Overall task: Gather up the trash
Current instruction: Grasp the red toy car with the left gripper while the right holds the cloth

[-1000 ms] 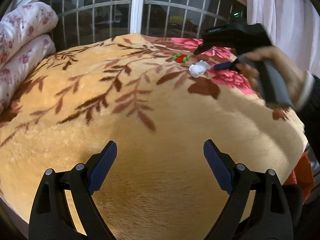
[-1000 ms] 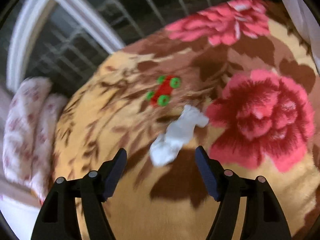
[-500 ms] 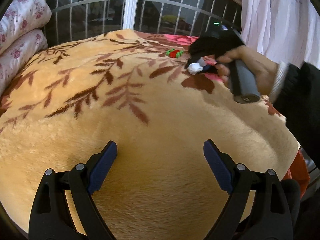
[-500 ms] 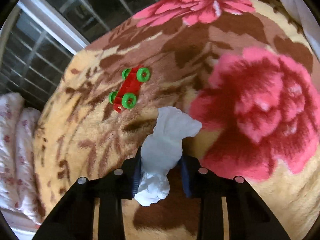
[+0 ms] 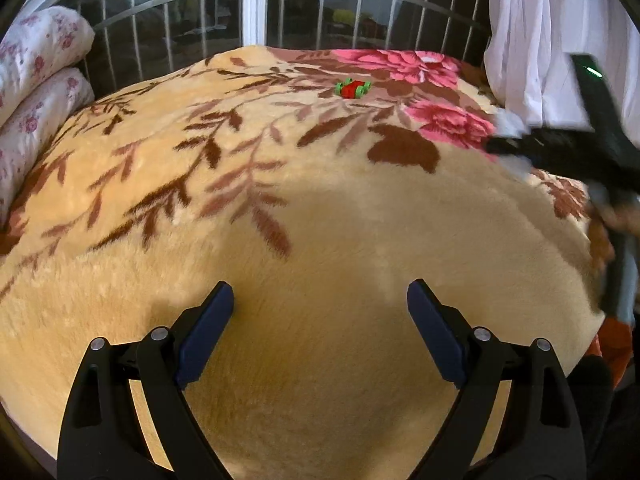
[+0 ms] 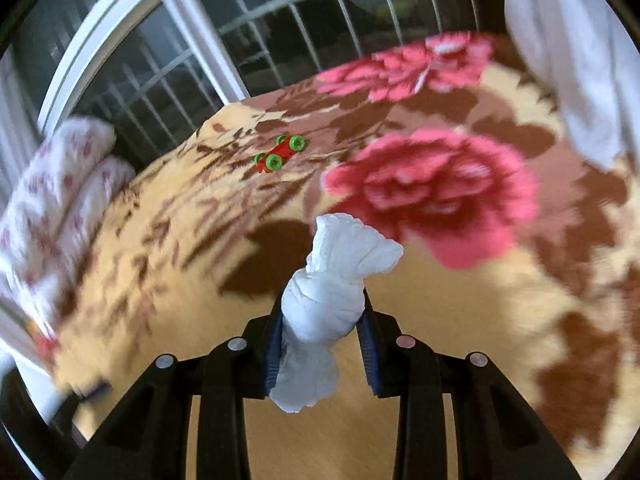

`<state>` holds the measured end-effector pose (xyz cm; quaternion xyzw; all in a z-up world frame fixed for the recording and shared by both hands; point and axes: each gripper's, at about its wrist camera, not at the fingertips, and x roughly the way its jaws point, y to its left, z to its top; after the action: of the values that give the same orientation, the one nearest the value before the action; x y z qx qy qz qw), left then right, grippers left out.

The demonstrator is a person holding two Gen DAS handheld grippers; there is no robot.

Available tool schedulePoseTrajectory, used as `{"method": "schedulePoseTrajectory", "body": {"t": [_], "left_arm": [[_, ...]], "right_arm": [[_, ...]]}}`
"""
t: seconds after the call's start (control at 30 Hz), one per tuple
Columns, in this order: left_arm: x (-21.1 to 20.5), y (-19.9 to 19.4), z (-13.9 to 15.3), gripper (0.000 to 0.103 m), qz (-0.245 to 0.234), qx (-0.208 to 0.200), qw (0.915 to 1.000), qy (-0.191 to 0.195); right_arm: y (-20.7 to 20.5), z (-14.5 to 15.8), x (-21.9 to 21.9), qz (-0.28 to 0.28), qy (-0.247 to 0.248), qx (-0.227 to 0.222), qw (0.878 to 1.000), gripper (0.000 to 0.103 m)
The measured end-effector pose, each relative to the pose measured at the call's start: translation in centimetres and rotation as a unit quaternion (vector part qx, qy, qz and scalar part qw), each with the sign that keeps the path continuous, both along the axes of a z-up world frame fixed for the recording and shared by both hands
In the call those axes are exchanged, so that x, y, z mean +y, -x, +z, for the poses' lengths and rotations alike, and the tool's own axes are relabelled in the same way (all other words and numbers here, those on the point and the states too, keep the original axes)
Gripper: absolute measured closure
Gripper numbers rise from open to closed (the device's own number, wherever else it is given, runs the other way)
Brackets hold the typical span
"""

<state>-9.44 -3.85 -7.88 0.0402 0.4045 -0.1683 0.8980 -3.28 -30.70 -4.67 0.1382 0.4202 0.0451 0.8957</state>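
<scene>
My right gripper (image 6: 322,308) is shut on a crumpled white tissue (image 6: 334,292) and holds it lifted above the blanket. In the left wrist view the right gripper (image 5: 516,146) is a dark blur at the right edge, with bits of the white tissue (image 5: 508,124) showing. My left gripper (image 5: 320,320) is open and empty, low over the plain yellow front part of the blanket (image 5: 320,240). A red toy car with green wheels (image 5: 352,89) lies on the blanket near the far edge; it also shows in the right wrist view (image 6: 280,154).
The bed is covered by a yellow blanket with brown leaves and pink flowers (image 6: 436,188). A rolled floral quilt (image 5: 36,80) lies at the left. A barred window (image 5: 280,12) is behind the bed. A white curtain (image 5: 552,40) hangs at the right.
My right gripper closed on the tissue, lifted it off the blanket and pulled back to the right, away from the toy car. My left gripper stayed open and low.
</scene>
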Motion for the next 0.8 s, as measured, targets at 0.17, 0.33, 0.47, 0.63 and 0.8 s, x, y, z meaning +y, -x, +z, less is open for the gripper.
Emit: {"method": "schedulePoseTrajectory", "body": {"t": [0.17,0.33,0.47,0.63,0.8], "left_arm": [[-3.1,-3.7,1.8,0.017,-0.019,-0.007,0.9994,-0.027],[-8.1,-10.0,3.3,0.017,-0.045,-0.035,0.9960,-0.069],[-11.4,-16.2,3.4,0.017,-0.060,-0.022,0.9950,-0.077],[-14.0,-23.4,2.0,0.017,-0.049,-0.004,0.9956,-0.080],[-15.2,-28.3,0.1,0.017,-0.021,0.018,0.9983,-0.052]], "right_arm": [[4.2,0.7,-1.2,-0.014,0.062,-0.053,0.997,0.070],[6.4,0.1,-2.1,-0.049,0.059,-0.104,0.992,0.070],[7.3,-0.1,-2.2,-0.061,0.057,-0.138,0.987,0.070],[7.5,-0.6,-3.4,-0.059,0.017,-0.144,0.988,0.070],[7.3,-0.6,-3.0,-0.040,0.017,-0.144,0.989,0.070]]}}
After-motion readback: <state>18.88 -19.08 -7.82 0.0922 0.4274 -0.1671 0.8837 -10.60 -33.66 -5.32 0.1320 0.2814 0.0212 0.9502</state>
